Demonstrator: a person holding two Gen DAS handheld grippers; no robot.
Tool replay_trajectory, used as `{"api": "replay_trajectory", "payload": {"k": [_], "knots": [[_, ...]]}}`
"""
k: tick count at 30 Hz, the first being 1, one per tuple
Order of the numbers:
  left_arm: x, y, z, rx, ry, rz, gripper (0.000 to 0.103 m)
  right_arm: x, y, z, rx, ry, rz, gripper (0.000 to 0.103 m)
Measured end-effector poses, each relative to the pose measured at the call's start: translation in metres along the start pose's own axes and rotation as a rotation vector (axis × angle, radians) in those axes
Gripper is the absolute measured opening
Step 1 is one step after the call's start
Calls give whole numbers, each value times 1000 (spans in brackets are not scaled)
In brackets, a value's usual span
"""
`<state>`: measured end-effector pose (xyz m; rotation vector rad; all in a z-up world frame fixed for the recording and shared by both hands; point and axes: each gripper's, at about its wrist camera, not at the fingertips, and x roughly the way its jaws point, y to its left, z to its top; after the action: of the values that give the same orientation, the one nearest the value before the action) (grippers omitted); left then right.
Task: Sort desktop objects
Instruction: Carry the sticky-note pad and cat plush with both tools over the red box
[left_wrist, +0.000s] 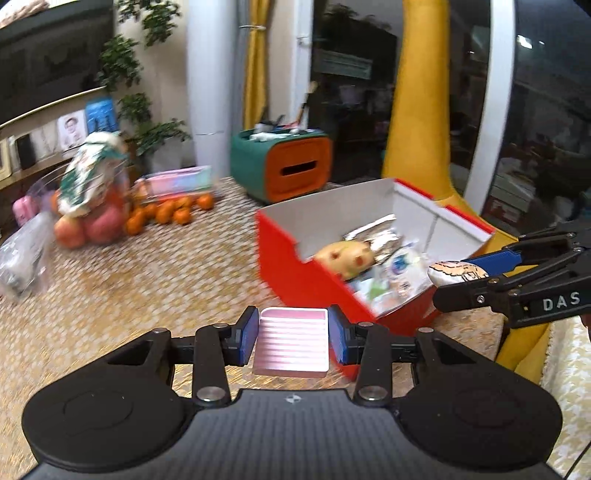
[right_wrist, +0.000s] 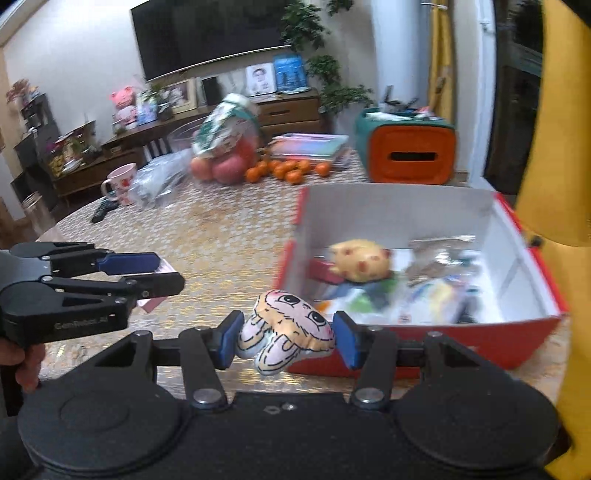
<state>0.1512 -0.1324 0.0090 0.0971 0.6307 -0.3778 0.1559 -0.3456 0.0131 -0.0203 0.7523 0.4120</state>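
My left gripper (left_wrist: 292, 334) is shut on a pink ribbed flat case (left_wrist: 291, 343), held above the table just left of the red box (left_wrist: 295, 266). My right gripper (right_wrist: 286, 336) is shut on a small cartoon-face plush (right_wrist: 286, 334), held in front of the box's near wall (right_wrist: 406, 343). The box is open, white inside, and holds a yellow spotted plush (right_wrist: 360, 260), foil packets (right_wrist: 439, 254) and other small items. The right gripper also shows in the left wrist view (left_wrist: 458, 275), and the left gripper in the right wrist view (right_wrist: 162, 273).
The table (left_wrist: 147, 280) has a gold patterned cloth. At its far side lie apples (right_wrist: 225, 168), tangerines (right_wrist: 284, 170), a plastic bag (right_wrist: 159, 181), a pink mug (right_wrist: 120, 182), a remote (right_wrist: 103, 210), stacked books (right_wrist: 310, 146) and a green-orange tissue box (right_wrist: 406, 151).
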Motion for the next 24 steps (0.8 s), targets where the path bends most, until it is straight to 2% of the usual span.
{"api": "replay_trajectory", "payload": {"k": [12,24], "knots": [[45,-58,34,104,28,-90,39,-18,-71,8,47,-65,-139,52],[102,-88,62,154,79,-105,39,22,-114,27,74,-57,-226,52]]}}
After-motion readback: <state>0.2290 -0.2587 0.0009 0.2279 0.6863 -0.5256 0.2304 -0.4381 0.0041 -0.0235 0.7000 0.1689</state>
